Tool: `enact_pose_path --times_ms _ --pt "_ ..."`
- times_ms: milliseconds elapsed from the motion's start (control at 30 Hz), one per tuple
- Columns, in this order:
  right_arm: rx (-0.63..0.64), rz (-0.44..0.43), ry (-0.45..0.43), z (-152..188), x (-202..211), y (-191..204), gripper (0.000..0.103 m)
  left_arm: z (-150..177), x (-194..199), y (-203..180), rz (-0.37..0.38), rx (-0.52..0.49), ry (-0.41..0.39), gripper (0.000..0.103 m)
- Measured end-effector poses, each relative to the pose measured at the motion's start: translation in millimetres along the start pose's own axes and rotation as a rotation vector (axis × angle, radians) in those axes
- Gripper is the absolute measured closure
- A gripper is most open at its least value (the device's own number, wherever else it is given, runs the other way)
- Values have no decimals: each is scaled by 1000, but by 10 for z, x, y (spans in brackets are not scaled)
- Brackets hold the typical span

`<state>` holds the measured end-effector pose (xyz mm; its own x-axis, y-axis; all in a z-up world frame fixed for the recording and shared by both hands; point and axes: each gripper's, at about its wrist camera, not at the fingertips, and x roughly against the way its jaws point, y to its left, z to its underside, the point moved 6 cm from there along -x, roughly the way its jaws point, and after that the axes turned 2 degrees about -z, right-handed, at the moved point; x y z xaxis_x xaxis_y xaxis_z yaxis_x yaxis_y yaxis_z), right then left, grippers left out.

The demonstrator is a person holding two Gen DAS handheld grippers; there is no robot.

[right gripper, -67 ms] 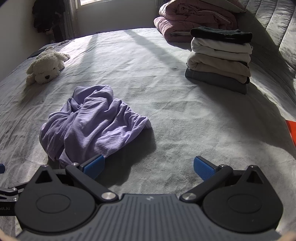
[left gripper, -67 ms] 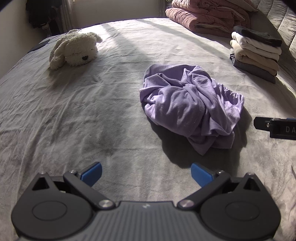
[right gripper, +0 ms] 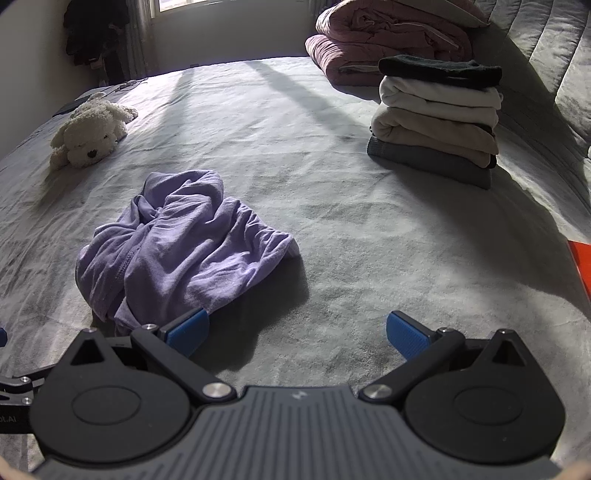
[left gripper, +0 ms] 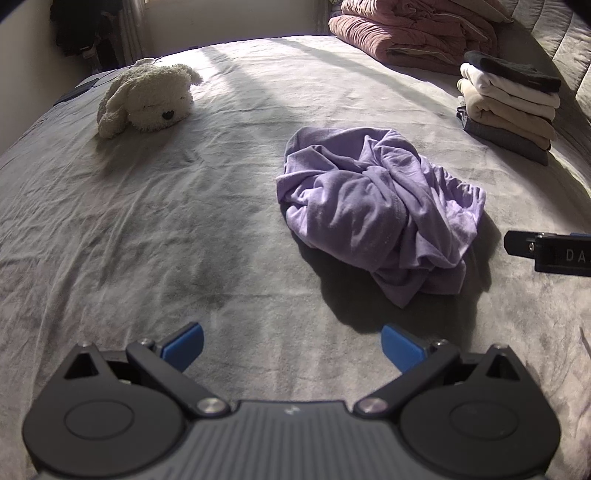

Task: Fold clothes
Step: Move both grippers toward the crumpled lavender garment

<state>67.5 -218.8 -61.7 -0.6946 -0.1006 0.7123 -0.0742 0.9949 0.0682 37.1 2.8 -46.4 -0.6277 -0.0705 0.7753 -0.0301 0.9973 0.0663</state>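
The right wrist view alone shows a window (right gripper: 184, 3) in the far wall and an orange edge (right gripper: 581, 266) at the right border. The left wrist view alone shows the black side of the right gripper (left gripper: 554, 253) jutting in from the right, just beside the shirt (left gripper: 380, 210). In the right wrist view a bit of the left gripper (right gripper: 13, 387) shows at the lower left edge.

The bed (left gripper: 184, 221) is covered with a wrinkled grey sheet, sunlit in bands and crossed by long shadows. The purple shirt (right gripper: 177, 243) lies crumpled in a heap near the middle of the bed, unfolded — right of centre in the left view, left of centre in the right view. A white plush dog (left gripper: 147, 99) lies at the far left. At the far right stands a stack of folded clothes (right gripper: 436, 118), black on top, then white, beige and grey, and behind it a folded pink blanket (right gripper: 388, 37). Dark clothing (right gripper: 88, 33) hangs in the far left corner.

The left gripper (left gripper: 291, 343) has its blue fingers (left gripper: 183, 345) spread wide over bare sheet, holding nothing. The right gripper (right gripper: 297, 332) is spread just as wide and empty too — its left finger overlaps the near edge of the shirt in the picture, but whether it touches cannot be told.
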Motion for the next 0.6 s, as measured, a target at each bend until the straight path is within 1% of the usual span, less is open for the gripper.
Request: enact_pose_path --times_ms 67,200,300,600 --pt "11 8 14 13 -15 4 0 -1 4 13 -12 -2 -9 0" --pt "32 24 41 41 -45 12 0 10 -36 19 -24 6 12 0" --pt "38 19 42 64 -86 33 0 3 -97 66 -28 22 27 0" --pt "44 14 61 109 -160 54 0 -22 -167 27 -27 19 41 0"
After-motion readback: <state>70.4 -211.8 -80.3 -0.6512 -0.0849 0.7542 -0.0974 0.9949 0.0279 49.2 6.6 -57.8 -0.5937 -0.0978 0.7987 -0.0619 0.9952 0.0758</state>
